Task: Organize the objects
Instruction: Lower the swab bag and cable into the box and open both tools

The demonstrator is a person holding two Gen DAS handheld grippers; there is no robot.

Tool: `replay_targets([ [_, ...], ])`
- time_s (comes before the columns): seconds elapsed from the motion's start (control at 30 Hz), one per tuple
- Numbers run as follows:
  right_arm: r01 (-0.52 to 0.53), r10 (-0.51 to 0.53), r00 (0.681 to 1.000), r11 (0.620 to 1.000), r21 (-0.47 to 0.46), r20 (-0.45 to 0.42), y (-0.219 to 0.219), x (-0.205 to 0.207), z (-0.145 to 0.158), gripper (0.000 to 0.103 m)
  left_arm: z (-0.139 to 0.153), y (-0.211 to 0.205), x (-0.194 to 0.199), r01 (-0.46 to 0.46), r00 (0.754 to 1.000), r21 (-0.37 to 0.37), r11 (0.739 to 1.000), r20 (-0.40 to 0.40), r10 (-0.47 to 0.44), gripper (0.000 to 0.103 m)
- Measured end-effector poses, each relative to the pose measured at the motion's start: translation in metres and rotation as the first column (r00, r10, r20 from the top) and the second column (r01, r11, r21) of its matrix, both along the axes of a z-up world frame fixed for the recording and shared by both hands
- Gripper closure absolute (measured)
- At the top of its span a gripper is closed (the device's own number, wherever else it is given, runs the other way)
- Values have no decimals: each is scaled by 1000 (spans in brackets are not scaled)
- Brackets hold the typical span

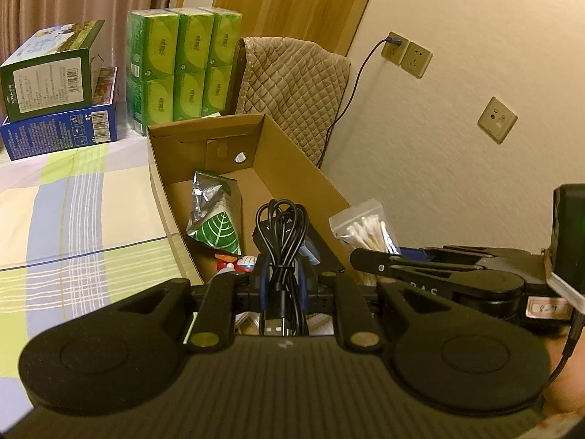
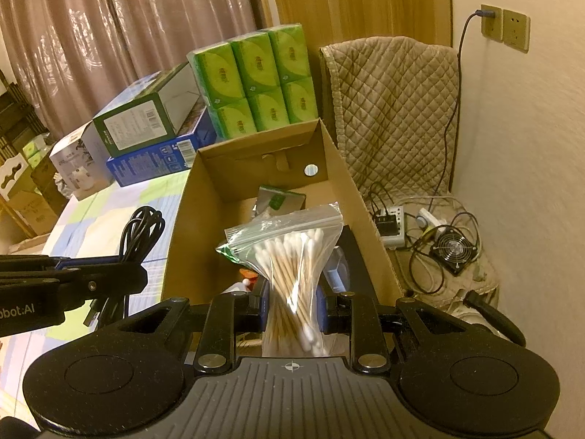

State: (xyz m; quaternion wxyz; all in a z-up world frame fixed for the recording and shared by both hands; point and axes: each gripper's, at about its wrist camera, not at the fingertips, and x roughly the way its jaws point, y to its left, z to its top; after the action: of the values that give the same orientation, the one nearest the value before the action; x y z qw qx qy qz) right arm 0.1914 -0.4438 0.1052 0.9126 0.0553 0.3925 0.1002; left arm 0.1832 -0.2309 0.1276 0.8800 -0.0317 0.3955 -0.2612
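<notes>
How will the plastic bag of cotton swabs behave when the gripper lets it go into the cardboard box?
The bag of cotton swabs is probably light and floppy: thin film pinches in where the right gripper clamps it. It looks slippery, so may slide. Once dropped it likely slumps flat in the cardboard box rather than rolls.

**Two matte black handheld grippers, blue jaw pads**

Both the left gripper (image 1: 282, 285) and the right gripper (image 2: 294, 309) are matte black plastic with a ribbed grey top plate, two big round discs at the sides and brass-coloured pivot screws on the linkage arms. Jaws carry blue pads. White lettering runs along the side, plus a small handwritten label on the right one.
</notes>
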Motion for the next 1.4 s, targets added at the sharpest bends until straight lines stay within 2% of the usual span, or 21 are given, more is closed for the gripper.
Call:
replay_targets([
  [0.63, -3, 3, 1000, 1000, -8, -12, -3, 26, -7, 82, -21, -11, 31, -7, 999, 9, 1000, -38, 8, 91],
  [1.07, -1, 1, 1000, 1000, -7, -11, -4, 29, -8, 82, -28, -17, 45, -6, 999, 20, 1000, -39, 7, 90],
  [1.17, 0, 0, 1000, 1000, -1, -11, -6, 31, -8, 82, -29, -16, 45, -24, 999, 28, 999, -27, 25, 79],
  [1.4, -8, 8, 1000, 1000, 11, -12, -5, 32, -7, 82, -28, -4, 41, -54, 998, 27, 998, -27, 55, 77],
])
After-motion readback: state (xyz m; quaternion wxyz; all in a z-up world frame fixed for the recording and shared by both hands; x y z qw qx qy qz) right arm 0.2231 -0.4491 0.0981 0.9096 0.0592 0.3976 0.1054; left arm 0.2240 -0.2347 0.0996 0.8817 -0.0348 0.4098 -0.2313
